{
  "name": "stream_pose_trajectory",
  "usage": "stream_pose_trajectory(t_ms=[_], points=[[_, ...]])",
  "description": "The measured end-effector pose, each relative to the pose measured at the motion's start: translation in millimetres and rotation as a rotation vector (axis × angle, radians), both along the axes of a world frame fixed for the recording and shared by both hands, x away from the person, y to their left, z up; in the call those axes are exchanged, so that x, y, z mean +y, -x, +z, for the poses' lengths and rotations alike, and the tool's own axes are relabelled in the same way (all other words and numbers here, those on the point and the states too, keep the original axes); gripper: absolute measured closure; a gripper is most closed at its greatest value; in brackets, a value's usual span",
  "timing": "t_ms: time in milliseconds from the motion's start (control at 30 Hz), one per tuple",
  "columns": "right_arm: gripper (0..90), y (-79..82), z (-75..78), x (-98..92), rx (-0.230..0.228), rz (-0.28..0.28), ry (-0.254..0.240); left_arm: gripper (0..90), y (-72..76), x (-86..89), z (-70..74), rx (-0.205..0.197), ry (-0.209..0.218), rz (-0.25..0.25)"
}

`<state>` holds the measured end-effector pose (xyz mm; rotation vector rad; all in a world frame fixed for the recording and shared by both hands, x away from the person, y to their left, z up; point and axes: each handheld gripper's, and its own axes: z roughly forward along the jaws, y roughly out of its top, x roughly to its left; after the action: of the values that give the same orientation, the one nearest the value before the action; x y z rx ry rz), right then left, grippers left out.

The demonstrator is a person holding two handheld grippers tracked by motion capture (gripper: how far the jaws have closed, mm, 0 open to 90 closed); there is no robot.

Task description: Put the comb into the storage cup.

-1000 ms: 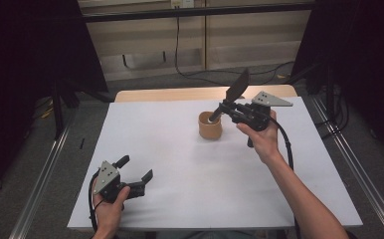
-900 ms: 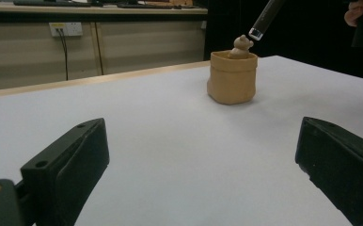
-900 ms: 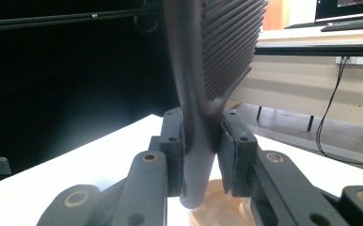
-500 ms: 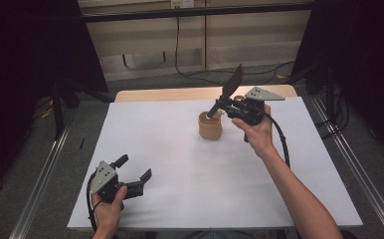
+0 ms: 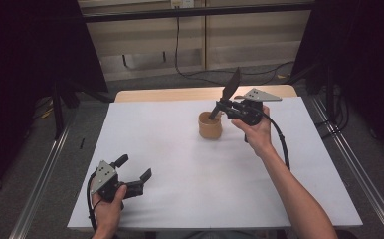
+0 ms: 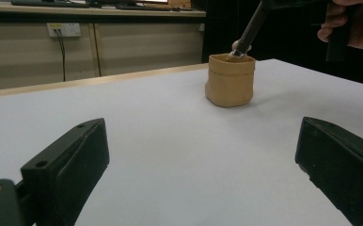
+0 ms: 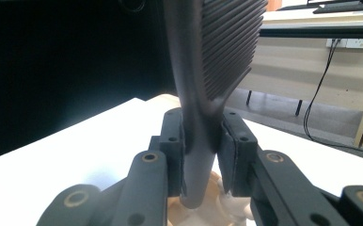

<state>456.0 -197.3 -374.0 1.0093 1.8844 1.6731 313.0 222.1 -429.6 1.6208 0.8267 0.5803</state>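
Observation:
A tan, soft-sided cup (image 5: pixel 210 125) stands on the white table (image 5: pixel 180 199), right of centre toward the far edge. My right gripper (image 5: pixel 222 105) hovers just right of and above it, shut on the handle of a black slotted spatula (image 5: pixel 231 87). The ribbed head (image 7: pixel 226 42) points up and the handle end dips into the cup (image 6: pixel 230 80). In the right gripper view the pads (image 7: pixel 231 155) press the handle from both sides of the right gripper (image 7: pixel 202 141). My left gripper (image 5: pixel 133 168) rests near the front left corner, open and holding nothing, its jaws wide apart (image 6: pixel 201 136).
A bare wooden strip (image 5: pixel 170 93) runs along the table's far edge. Metal rails (image 5: pixel 41 189) flank the table on both sides. Cables (image 5: pixel 190 69) lie on the floor behind, below a wall socket (image 6: pixel 64 29). Dark curtains hang left and right.
My right gripper, with the spatula in it, has shifted slightly to the left over the cup. The left gripper has stayed put.

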Motion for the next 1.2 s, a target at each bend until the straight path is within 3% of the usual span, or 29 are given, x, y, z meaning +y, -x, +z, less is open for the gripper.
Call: stream_pose_trajectory(t_ms=[167,267,367,433,500,700,800,1200], points=[[72.7,-1.5,-4.8,2.1,0.014,0.002,0.007,3.5,0.4,0.3,0.6,-0.004,-0.004,-0.002],[72.7,-2.5,-8.6,4.0,0.02,0.006,0.013,3.5,1.8,-0.7,0.6,0.012,0.041,-0.002],[72.6,-2.7,-13.1,5.5,0.024,0.009,0.015,3.5,2.8,-1.4,1.7,-0.014,-0.012,-0.001],[72.6,-3.6,-16.1,4.9,0.028,0.007,0.02,3.5,2.8,-2.3,1.7,-0.009,0.008,-0.005],[72.7,-4.0,-19.0,4.5,0.037,0.003,0.01,3.5,2.4,-2.4,1.4,-0.015,-0.01,-0.006],[72.7,-4.2,-23.4,8.1,0.04,0.012,0.024,3.5,5.2,-4.9,3.1,-0.021,0.0,-0.02],[72.7,-4.4,-25.4,9.4,0.04,0.016,0.026,3.4,6.3,-6.0,3.7,-0.032,-0.016,-0.018],[72.7,-2.2,-33.6,14.1,0.054,0.024,0.038,3.5,3.9,-1.6,3.7,-0.013,-0.012,-0.01]])
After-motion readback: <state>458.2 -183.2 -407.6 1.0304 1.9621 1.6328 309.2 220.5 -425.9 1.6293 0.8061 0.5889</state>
